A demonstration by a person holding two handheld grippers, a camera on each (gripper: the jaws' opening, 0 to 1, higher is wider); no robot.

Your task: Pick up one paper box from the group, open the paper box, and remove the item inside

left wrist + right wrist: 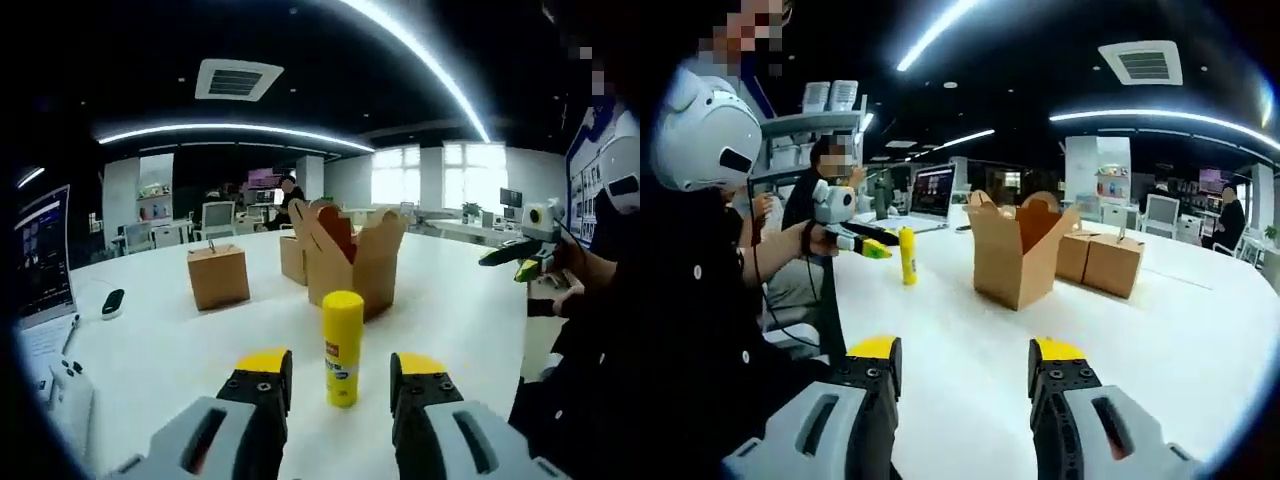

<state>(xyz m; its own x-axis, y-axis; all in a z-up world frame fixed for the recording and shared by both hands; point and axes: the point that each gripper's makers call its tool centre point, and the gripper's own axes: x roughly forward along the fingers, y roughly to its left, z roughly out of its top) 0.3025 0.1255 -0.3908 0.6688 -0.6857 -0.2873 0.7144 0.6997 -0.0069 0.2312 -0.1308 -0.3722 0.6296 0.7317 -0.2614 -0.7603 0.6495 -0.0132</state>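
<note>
An open brown paper box (352, 262) stands mid-table with its flaps up; in the right gripper view the same open box (1018, 252) is ahead of me. A yellow glue stick (342, 345) stands upright on the white table, just ahead of my left gripper (340, 366), whose jaws stand apart with nothing held. The glue stick (907, 256) also sits in front of the left gripper (868, 241) in the right gripper view. My right gripper (967, 358) is open and empty over the table; it hangs at the far right in the left gripper view (517, 254).
Closed paper boxes (218, 276) (1113, 263) stand beside and behind the open one. A laptop (931, 194), a small black device (113, 302) and white gear (66, 388) lie near one table end. The person's dark sleeve (700, 300) is at the table edge (836, 290).
</note>
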